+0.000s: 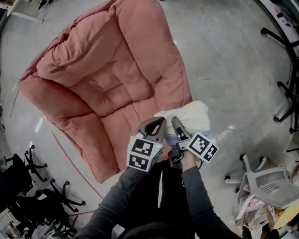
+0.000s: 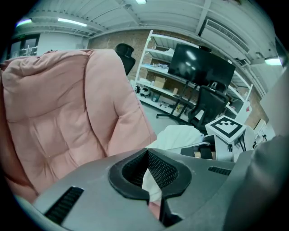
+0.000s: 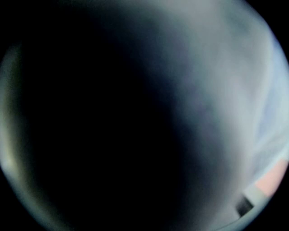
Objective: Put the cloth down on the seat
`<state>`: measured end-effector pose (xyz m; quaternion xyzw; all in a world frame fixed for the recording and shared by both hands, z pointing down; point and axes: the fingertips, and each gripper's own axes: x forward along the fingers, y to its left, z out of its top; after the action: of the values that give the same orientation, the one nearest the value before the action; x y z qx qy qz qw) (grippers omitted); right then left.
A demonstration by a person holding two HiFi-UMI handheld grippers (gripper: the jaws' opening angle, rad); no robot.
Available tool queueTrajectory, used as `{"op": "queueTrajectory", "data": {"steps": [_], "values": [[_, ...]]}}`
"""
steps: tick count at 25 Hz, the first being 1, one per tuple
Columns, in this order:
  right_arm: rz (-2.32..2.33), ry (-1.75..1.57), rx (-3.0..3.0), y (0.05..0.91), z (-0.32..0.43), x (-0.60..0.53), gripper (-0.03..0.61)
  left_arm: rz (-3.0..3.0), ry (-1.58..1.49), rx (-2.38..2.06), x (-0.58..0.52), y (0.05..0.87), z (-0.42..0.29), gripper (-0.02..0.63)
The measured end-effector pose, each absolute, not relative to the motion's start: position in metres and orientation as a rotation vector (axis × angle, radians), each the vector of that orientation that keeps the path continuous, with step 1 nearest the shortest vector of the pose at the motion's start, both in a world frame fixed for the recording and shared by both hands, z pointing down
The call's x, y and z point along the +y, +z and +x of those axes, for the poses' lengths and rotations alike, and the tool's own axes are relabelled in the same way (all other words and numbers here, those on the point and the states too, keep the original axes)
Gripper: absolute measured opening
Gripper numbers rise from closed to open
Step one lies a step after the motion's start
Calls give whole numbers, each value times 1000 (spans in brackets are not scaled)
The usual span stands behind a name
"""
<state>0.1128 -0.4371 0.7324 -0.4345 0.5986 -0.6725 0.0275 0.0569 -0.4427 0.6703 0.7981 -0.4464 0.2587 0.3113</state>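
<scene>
A white cloth (image 1: 190,114) hangs bunched over the front right edge of a big pink cushioned seat (image 1: 112,83). My left gripper (image 1: 160,122) is shut on a fold of the cloth (image 2: 151,184), which shows white between its closed pads. Just to its right, my right gripper (image 1: 176,124) has its jaws buried in the bundle. In the left gripper view the cloth (image 2: 178,135) lies heaped over the right gripper's front, beside its marker cube (image 2: 224,128). Cloth (image 3: 207,90) blankets the right gripper view almost wholly. The pink seat (image 2: 67,103) rises at the left.
Bare grey floor surrounds the seat. A grey office chair (image 1: 270,187) stands at the lower right, and black chair bases (image 1: 43,191) at the lower left. A red line (image 1: 71,161) runs along the floor. Shelves with a dark monitor (image 2: 198,65) stand behind.
</scene>
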Motion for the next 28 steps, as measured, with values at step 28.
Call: {"op": "queueTrajectory", "data": {"steps": [28], "values": [[-1489, -2099, 1646, 733, 123, -422, 255, 2126, 699, -1068, -423, 683, 70, -1]]}}
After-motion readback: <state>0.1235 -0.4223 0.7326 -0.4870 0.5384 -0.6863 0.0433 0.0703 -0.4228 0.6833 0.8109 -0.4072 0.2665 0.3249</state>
